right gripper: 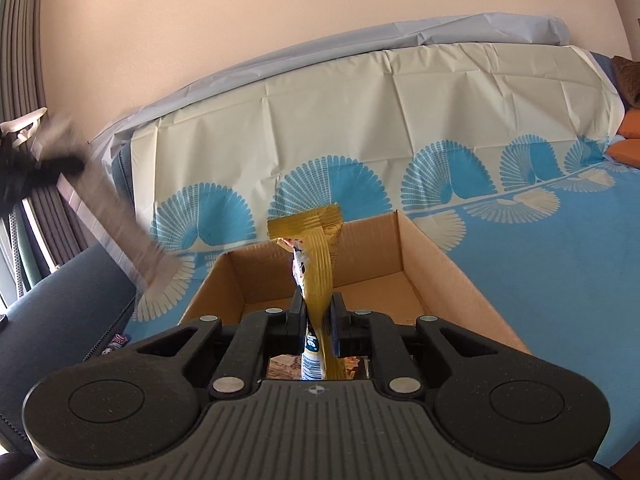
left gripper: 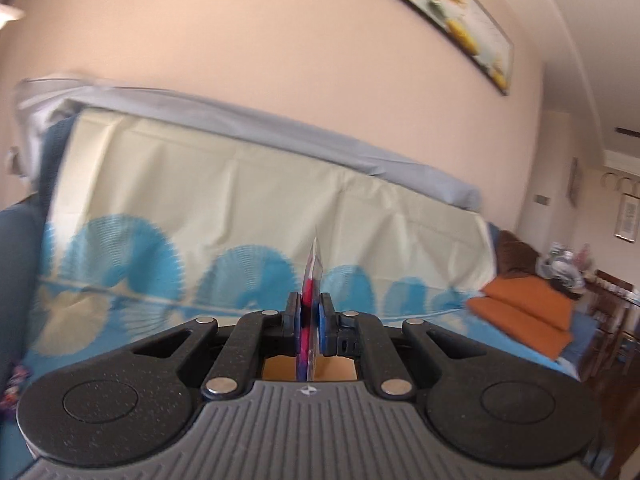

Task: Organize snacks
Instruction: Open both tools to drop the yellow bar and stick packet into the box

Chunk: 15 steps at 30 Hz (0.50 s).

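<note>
Right gripper (right gripper: 316,312) was clamped on a yellow snack packet (right gripper: 318,252), its long axis running up-frame over the open cardboard box (right gripper: 436,252) directly beyond. Left gripper (left gripper: 309,316) pinched a thin red packet (left gripper: 312,280) edge-on, with only a sliver of box visible beneath its jaws.

My left gripper (left gripper: 309,312) clamps a thin red-and-blue snack packet (left gripper: 312,280), edge-on | far: cream-and-blue patterned cloth (left gripper: 240,200) over sofa | right: orange cushions (left gripper: 520,312) | wall picture (left gripper: 460,12) above
</note>
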Tool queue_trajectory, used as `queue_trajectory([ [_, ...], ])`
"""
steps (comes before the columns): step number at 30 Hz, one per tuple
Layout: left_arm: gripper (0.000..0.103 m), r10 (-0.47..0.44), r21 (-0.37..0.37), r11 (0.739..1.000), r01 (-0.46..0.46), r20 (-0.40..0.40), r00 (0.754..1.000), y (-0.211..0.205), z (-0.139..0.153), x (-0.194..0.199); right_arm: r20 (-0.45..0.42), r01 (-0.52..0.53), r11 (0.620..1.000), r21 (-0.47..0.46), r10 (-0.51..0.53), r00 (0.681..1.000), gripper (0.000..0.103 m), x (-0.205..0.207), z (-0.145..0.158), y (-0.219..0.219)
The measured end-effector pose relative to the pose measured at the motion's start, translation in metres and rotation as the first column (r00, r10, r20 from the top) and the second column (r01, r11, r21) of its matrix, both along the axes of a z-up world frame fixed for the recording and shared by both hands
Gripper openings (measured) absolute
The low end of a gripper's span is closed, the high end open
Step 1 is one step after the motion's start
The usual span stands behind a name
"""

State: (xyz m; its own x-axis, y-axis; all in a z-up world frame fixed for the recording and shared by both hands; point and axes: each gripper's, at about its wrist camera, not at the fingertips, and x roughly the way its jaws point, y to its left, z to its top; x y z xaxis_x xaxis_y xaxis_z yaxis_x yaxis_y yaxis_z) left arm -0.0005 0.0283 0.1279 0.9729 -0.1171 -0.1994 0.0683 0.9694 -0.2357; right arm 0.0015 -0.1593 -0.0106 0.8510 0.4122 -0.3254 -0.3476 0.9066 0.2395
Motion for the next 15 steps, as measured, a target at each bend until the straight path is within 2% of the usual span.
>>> queue_trajectory([
  [2, 0.016, -0.038, 0.015, 0.999, 0.038, -0.018, 0.999, -0.014, 0.001, 0.015, -0.003, -0.006, 1.000, -0.008, 0.006, 1.000, 0.013, 0.000, -0.001, 0.001],
  [4, 0.046, -0.034, 0.025, 0.999, 0.036, -0.057, 0.998, -0.021, -0.004, 0.025, -0.015, -0.022, 1.000, -0.020, 0.022, 1.000, 0.015, 0.000, -0.002, 0.004],
  [6, 0.057, -0.017, -0.002, 1.000, 0.017, -0.054, 0.998, -0.017, -0.011, 0.023, -0.005, -0.023, 0.999, -0.038, 0.023, 1.000, 0.034, -0.002, -0.002, 0.006],
  [7, 0.059, -0.011, -0.026, 1.000, 0.010, -0.054, 0.998, -0.011, -0.016, 0.019, 0.006, -0.024, 0.999, -0.046, 0.024, 1.000, 0.050, -0.004, 0.000, 0.007],
  [8, 0.060, 0.000, -0.042, 0.999, -0.002, -0.058, 0.998, -0.005, -0.020, 0.017, 0.012, -0.031, 0.998, -0.048, 0.031, 0.999, 0.057, -0.005, 0.001, 0.008],
  [11, 0.061, 0.046, -0.061, 0.997, -0.051, -0.079, 0.996, 0.019, -0.033, 0.008, 0.006, -0.043, 0.997, -0.064, 0.043, 0.999, 0.058, -0.006, 0.000, 0.013],
  [15, 0.062, 0.122, -0.034, 0.992, -0.125, -0.090, 0.989, 0.055, -0.047, -0.009, 0.005, -0.057, 0.994, -0.098, 0.057, 0.998, 0.058, -0.007, -0.002, 0.023],
])
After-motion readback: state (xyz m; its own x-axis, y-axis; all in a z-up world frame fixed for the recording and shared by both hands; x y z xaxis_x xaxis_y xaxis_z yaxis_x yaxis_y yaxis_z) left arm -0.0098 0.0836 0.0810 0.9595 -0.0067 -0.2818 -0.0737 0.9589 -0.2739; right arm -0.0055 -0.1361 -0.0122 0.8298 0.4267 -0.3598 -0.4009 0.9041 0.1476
